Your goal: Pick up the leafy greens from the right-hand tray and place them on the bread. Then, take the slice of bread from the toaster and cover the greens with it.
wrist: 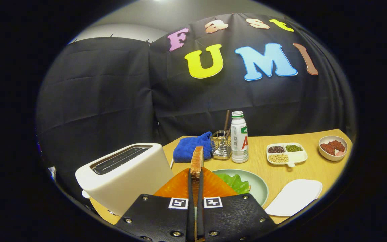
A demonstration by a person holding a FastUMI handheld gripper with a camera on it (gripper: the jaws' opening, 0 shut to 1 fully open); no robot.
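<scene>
Gripper [196, 173]: its two fingers are lying almost together, clenching a slice of bread [197, 160] between their tips.
Slice of bread: it is standing edge-on and upright, sticking up above the fingertips, lifted clear of the table [274, 174].
Pose: the gripper is pointing forward and slightly downward over the table, with the toaster to its left.
Orange mat [180, 186]: it is lying right under the fingers, on both sides of them.
Leafy greens [235, 183]: they are sitting on the green plate [259, 186], just right of the fingers; whether bread is lying beneath them cannot be told.
Toaster [126, 176]: it is standing just left of the fingers, its slot facing up.
White tray [294, 197]: it is lying at the right, beside the green plate.
Blue cloth [191, 147]: it is lying bunched beyond the held slice.
Wire holder [222, 145]: it is standing right of the cloth, with sticks rising from it.
Bottle [239, 137]: it is standing upright just beside the holder.
Divided dish [286, 153]: it is holding beans farther right.
Bowl [333, 148]: it is sitting farthest right, holding reddish pieces.
</scene>
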